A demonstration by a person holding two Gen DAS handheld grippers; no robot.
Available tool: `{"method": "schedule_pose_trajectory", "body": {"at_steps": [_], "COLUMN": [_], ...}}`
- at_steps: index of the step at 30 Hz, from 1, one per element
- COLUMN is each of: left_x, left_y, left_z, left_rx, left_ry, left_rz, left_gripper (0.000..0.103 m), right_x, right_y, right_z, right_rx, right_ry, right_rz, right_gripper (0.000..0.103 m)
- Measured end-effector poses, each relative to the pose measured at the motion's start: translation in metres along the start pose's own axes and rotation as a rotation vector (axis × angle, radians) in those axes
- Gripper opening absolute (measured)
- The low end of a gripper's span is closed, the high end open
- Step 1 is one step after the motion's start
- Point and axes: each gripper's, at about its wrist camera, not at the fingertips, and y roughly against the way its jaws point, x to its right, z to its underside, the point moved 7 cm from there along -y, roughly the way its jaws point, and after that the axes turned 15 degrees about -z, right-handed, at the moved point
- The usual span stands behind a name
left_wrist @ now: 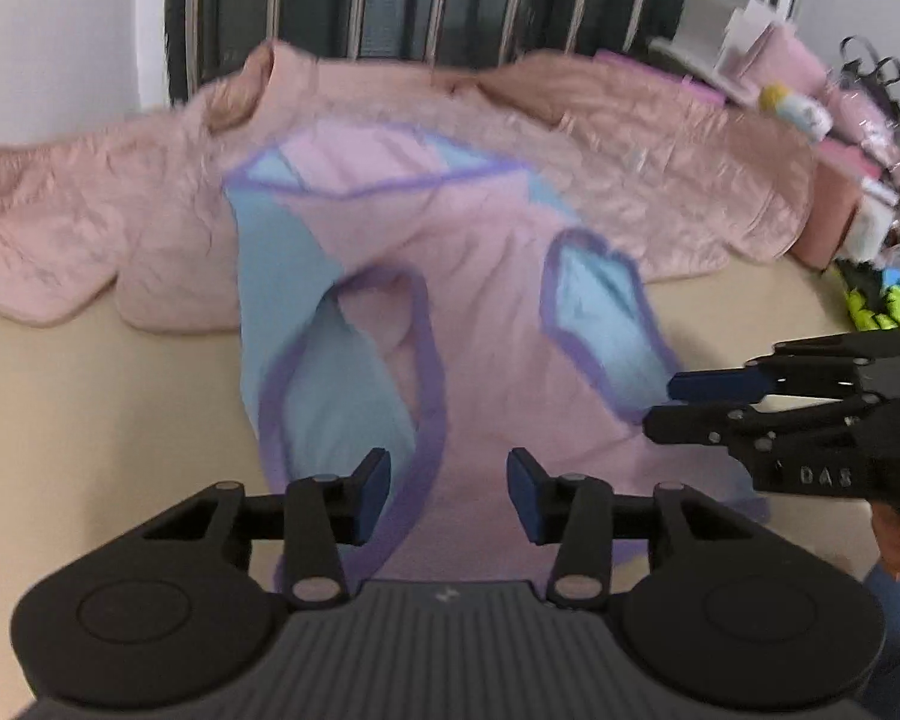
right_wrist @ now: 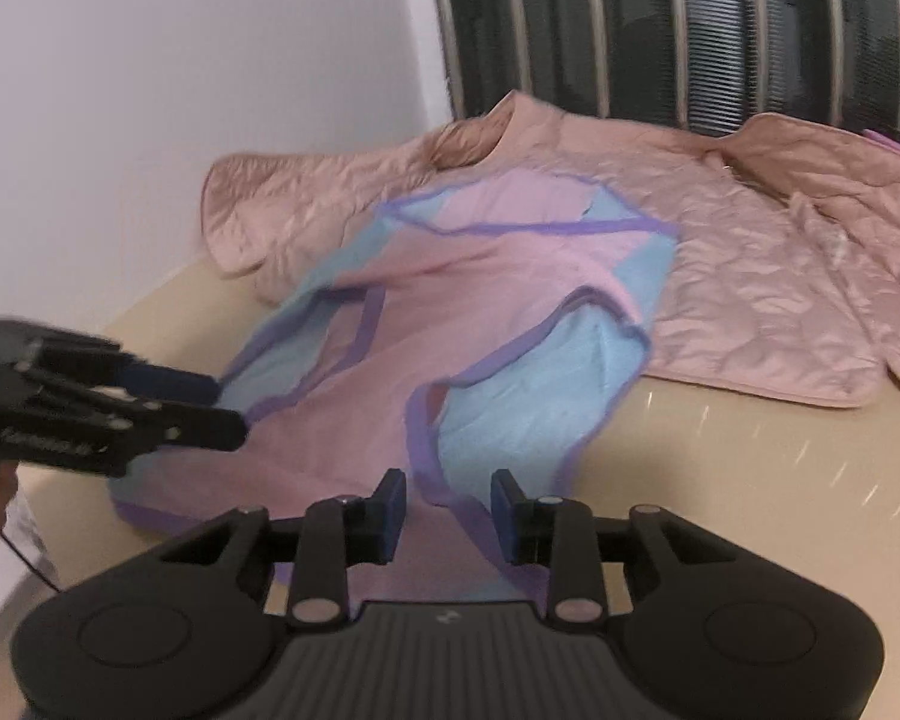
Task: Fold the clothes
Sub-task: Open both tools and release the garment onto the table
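— Garment? Lying how?
— Pink-and-blue top point(left_wrist: 486, 324) on the beige worktop point(left_wrist: 102, 408), long axis from near edge toward the quilted pink jacket point(left_wrist: 660, 192) behind, overlapping it. Blurred.
— Tools?
— Left tool point(left_wrist: 447, 495) spread over the hem, pinching nothing. Right tool point(right_wrist: 448, 516) likewise spread. Bare worktop rightward.

blur: we see the pink-and-blue garment point(left_wrist: 474, 312) smeared by motion | cut off: quilted pink jacket point(right_wrist: 810, 276) runs past the right edge | hidden: garment's near hem behind the left hand-held gripper point(left_wrist: 447, 495) | unreadable: clutter point(left_wrist: 858, 180) at far right
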Motion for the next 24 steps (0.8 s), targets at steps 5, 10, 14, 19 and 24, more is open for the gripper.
{"method": "schedule_pose_trajectory", "body": {"at_steps": [5, 10, 14, 19, 24], "left_x": [-0.011, -0.011, -0.009, -0.013, -0.025], "left_y": [-0.008, 0.004, -0.001, -0.027, -0.005], "left_z": [0.000, -0.012, -0.023, -0.017, -0.012], "left_rx": [-0.002, 0.096, 0.109, 0.058, 0.117], "left_ry": [0.066, 0.138, 0.131, 0.132, 0.148], "left_rz": [0.017, 0.002, -0.031, -0.075, -0.147], "left_gripper": [0.003, 0.003, 0.003, 0.009, 0.036], "right_x": [-0.003, -0.002, 0.003, 0.010, 0.001], "right_y": [-0.003, 0.003, 0.002, -0.015, 0.011], "right_z": [0.008, -0.007, -0.021, -0.011, -0.002], "right_rx": [-0.009, 0.074, 0.119, 0.054, 0.113], "right_ry": [0.013, 0.026, 0.014, -0.013, 0.004], "right_rz": [0.001, 0.022, 0.034, 0.047, 0.111], "right_gripper": [0.006, 0.003, 0.003, 0.005, 0.025]}}
